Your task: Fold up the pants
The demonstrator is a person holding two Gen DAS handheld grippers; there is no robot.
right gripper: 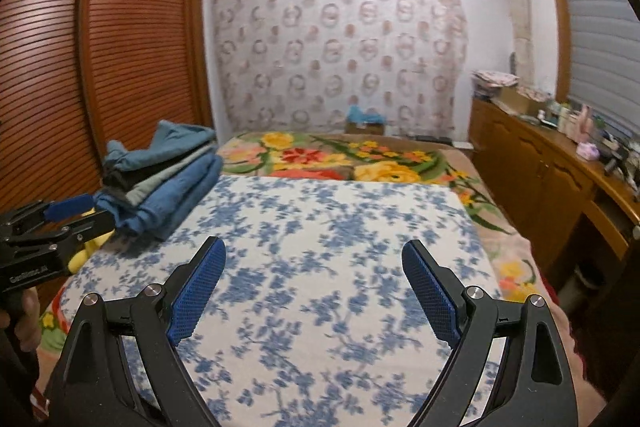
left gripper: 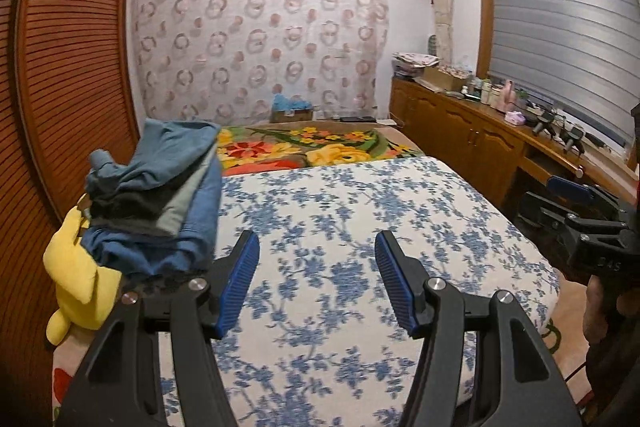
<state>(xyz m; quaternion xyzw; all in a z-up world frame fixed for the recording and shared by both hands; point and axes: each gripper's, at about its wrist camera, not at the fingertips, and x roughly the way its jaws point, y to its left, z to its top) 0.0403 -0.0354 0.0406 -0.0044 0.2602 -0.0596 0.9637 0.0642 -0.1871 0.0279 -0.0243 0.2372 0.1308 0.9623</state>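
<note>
A stack of folded pants (left gripper: pixel 160 195) in blue, grey and black lies at the left edge of the bed; it also shows in the right wrist view (right gripper: pixel 160 179). My left gripper (left gripper: pixel 316 251) is open and empty, above the blue-flowered cloth (left gripper: pixel 360 227), just right of the stack. It shows at the left of the right wrist view (right gripper: pixel 74 213), next to the stack. My right gripper (right gripper: pixel 314 259) is open and empty over the cloth (right gripper: pixel 320 227). It shows at the right edge of the left wrist view (left gripper: pixel 568 195).
A yellow plush toy (left gripper: pixel 80 275) lies under the stack's near end. A bright flowered blanket (left gripper: pixel 312 147) covers the bed's far part. A slatted wooden wardrobe (left gripper: pixel 68 67) stands to the left. A wooden cabinet (left gripper: pixel 480 131) with clutter runs along the right under the window.
</note>
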